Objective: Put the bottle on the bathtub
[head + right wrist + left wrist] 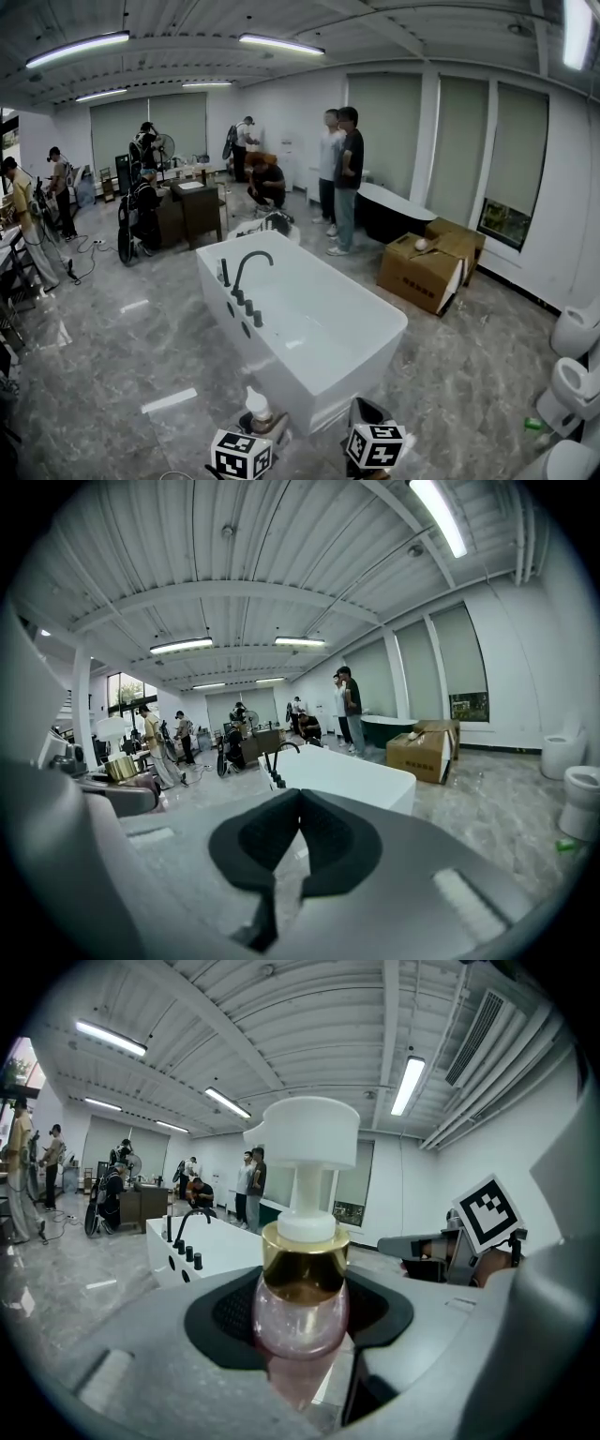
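Clamped upright in the left hand-held gripper (pixel 302 1321), jaws closed on its body, is the pink pump bottle (pixel 300 1283), just short of the white bathtub's (pixel 356 375) near end. Right hand-held gripper (pixel 298 803): jaws together, empty. Black faucet (pixel 248 267) on the tub's rim.

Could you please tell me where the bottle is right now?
The bottle is gripped upright in the left claw, low and left of centre in the head view, just short of the near end of the white bathtub.
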Demonstrator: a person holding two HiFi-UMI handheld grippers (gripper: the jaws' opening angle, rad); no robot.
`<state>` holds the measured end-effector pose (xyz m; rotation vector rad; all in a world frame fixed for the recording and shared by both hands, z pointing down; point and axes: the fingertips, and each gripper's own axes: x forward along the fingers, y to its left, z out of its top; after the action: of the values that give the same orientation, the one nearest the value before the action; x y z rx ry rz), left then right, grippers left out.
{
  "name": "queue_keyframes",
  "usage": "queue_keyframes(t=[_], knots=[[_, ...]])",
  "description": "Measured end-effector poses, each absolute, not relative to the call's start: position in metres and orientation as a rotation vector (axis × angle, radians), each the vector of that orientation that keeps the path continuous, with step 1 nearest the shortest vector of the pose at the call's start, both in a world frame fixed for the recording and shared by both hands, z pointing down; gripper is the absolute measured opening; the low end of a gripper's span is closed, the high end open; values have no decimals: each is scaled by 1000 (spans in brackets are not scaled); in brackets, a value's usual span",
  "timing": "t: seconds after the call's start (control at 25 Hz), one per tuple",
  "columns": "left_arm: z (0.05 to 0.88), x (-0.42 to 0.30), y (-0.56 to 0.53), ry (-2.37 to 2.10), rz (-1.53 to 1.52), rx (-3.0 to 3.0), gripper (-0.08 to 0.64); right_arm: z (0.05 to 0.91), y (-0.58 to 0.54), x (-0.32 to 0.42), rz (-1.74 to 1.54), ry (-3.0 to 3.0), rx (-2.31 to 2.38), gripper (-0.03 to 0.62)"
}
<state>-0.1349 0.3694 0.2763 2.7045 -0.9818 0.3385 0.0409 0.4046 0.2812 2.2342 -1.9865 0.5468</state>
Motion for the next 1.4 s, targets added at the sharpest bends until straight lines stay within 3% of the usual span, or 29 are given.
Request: queue_keyframes(t=[0.64,1.4], knots=[[306,-121,301,-1038,390,2604,219,307,354,90,606,-1939,2230,3],[304,-75,150,-1001,384,2610,219,298,213,135,581,-1901,2242,3]])
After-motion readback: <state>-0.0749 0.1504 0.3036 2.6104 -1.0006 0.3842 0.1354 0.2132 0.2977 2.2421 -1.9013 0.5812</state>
